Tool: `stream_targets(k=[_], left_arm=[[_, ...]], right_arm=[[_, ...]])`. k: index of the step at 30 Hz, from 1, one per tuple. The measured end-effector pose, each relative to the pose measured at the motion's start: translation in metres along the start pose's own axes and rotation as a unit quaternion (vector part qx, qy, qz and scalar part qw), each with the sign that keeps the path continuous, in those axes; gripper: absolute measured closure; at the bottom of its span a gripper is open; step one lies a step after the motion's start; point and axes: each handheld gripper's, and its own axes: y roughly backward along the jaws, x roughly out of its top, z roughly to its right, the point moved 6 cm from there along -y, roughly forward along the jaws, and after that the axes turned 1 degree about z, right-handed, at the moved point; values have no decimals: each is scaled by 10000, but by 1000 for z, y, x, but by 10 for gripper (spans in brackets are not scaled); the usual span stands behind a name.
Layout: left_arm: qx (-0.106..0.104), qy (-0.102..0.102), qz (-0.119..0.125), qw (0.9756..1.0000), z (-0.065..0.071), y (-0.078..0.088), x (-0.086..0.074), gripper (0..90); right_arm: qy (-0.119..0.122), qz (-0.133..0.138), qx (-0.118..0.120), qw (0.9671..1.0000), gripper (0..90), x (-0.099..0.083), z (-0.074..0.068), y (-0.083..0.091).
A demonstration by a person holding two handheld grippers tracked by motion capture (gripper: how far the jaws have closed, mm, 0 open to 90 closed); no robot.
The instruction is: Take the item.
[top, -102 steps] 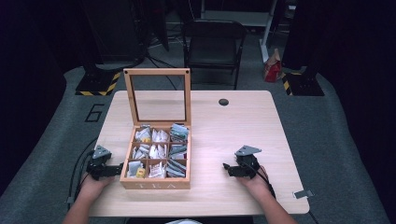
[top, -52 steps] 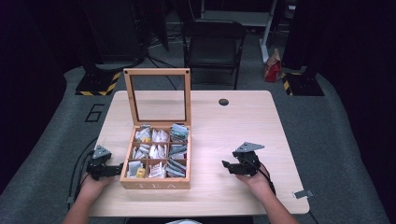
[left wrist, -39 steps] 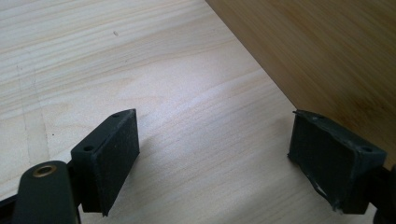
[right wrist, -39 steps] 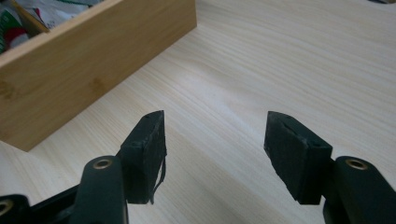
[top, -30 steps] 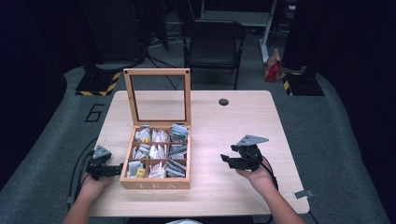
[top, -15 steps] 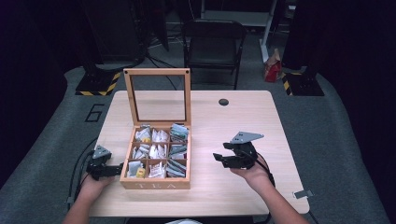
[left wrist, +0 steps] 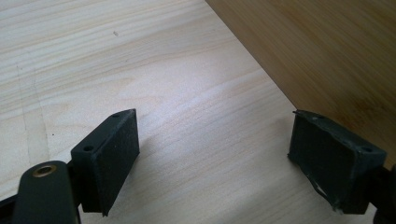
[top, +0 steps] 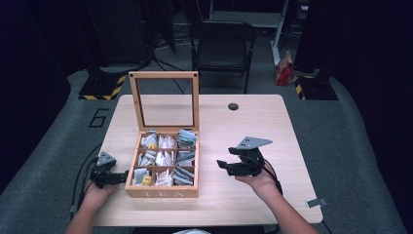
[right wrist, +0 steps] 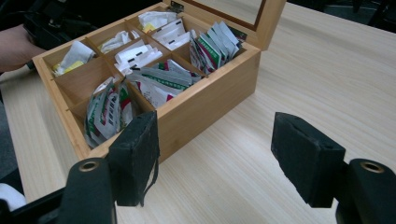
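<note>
The open compartmented wooden tea box [top: 163, 168] with sachets sits on the pale wooden tabletop [top: 243, 122], to the left of the right hand-held gripper [top: 229, 165]. That gripper's empty jaws have just been opening and face the box's right wall. The left hand-held gripper [top: 122, 176] rests released against the box's left wall.

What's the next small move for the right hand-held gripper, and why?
Probably ease the right hand-held gripper forward over the tea box toward the nearest sachets. Its jaws have just been opening, nothing lies between them, and it is short of the box wall. The lid stands open, and the left hand-held gripper sits at the box's side.
</note>
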Motion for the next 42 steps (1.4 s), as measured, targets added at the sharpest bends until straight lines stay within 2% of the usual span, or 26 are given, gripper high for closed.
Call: stream_targets(k=[8,13,22,28,42], left_arm=[[-1,-1,-2,10000,0,0,0,157],[0,-1,0,10000,0,0,0,157],[-1,2,4,10000,0,0,0,157],[1,0,0,10000,0,0,0,157],[-1,3,4,10000,0,0,0,157]], right_arm=[[106,0,128,9999,277,7,-11,-4],[169,-54,114,9998,315,9,-17,-9],[255,-33,230,9994,352,14,-27,-15],[322,-23,312,9990,408,15,-33,-20],[484,-164,514,9974,485,14,-50,-43]])
